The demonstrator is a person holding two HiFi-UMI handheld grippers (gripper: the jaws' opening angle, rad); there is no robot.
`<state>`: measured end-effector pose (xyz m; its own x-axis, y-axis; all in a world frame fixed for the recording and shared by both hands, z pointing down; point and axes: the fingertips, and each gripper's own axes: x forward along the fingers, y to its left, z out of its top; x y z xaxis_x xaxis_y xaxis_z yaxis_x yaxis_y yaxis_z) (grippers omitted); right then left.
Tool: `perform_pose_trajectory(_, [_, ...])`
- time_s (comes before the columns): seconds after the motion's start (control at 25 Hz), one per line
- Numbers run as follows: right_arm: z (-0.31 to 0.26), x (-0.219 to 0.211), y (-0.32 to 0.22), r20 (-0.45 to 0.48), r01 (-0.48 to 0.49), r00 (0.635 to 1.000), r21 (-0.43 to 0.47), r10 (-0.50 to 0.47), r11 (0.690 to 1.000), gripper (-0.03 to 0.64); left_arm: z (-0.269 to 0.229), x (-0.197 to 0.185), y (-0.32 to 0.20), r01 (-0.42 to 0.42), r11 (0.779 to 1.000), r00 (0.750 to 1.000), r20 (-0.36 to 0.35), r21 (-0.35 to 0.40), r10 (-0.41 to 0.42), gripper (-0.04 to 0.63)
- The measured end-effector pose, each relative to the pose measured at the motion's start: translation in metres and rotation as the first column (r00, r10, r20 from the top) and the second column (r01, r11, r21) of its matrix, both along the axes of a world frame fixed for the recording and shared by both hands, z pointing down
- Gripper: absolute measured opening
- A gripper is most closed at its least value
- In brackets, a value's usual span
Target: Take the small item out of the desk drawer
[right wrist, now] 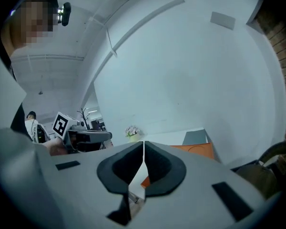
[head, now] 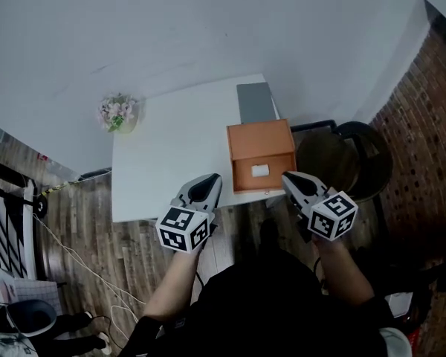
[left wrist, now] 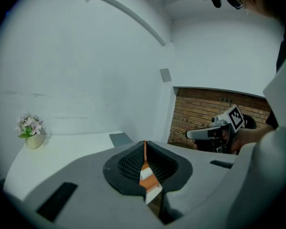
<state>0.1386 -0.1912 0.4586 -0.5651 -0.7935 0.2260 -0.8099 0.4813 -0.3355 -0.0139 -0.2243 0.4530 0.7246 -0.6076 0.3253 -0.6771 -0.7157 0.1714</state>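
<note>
A small orange drawer box (head: 260,143) stands at the right edge of the white desk (head: 163,162). Its front face carries a white handle (head: 260,171), and the drawer looks closed. No small item shows. My left gripper (head: 214,178) hovers just off the desk's near edge, left of the box front, jaws shut and empty. My right gripper (head: 288,177) hangs just right of the box front, also shut with nothing in it. In the right gripper view the orange box (right wrist: 200,150) lies just beyond the closed jaws (right wrist: 143,149). In the left gripper view, orange shows through the slit of the closed jaws (left wrist: 144,147).
A grey flat pad (head: 254,103) lies behind the box. A pot of flowers (head: 117,114) sits at the desk's far left corner. A dark round chair (head: 357,158) stands right of the desk, against a brick wall (head: 431,125). Cables (head: 74,262) trail over the wooden floor at left.
</note>
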Motion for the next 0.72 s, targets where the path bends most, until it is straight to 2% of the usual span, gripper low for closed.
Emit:
perform_pose_trajectory(0.2, [0.006, 0.025, -0.056, -0.017, 0.097, 0.995, -0.011, -0.097, 0.995, 0.006, 0.009, 0.036, -0.053, 0.050, 0.998, 0.999, 0.007, -0.039, -0.050, 0.021])
perform_pose_trajectory(0.4, [0.022, 0.031, -0.081, -0.027, 0.209, 0.977, -0.057, -0.211, 0.976, 0.006, 0.012, 0.055, -0.083, 0.086, 0.995, 0.996, 0.021, -0.050, -0.085, 0.021])
perform_pose_trajectory(0.44, [0.027, 0.030, -0.086, -0.033, 0.226, 0.973, -0.070, -0.229, 0.972, 0.007, 0.012, 0.055, -0.087, 0.089, 0.995, 0.996, 0.025, -0.050, -0.088, 0.021])
perform_pose_trajectory(0.52, [0.032, 0.026, -0.092, -0.044, 0.247, 0.967, -0.086, -0.252, 0.965, 0.050, 0.015, 0.053, -0.091, 0.091, 0.994, 0.995, 0.038, -0.054, -0.089, 0.021])
perform_pose_trajectory(0.72, [0.044, 0.008, -0.100, -0.130, 0.276, 0.949, -0.108, -0.289, 0.955, 0.066, 0.022, 0.033, -0.099, 0.109, 0.992, 0.993, 0.052, -0.065, -0.106, 0.021])
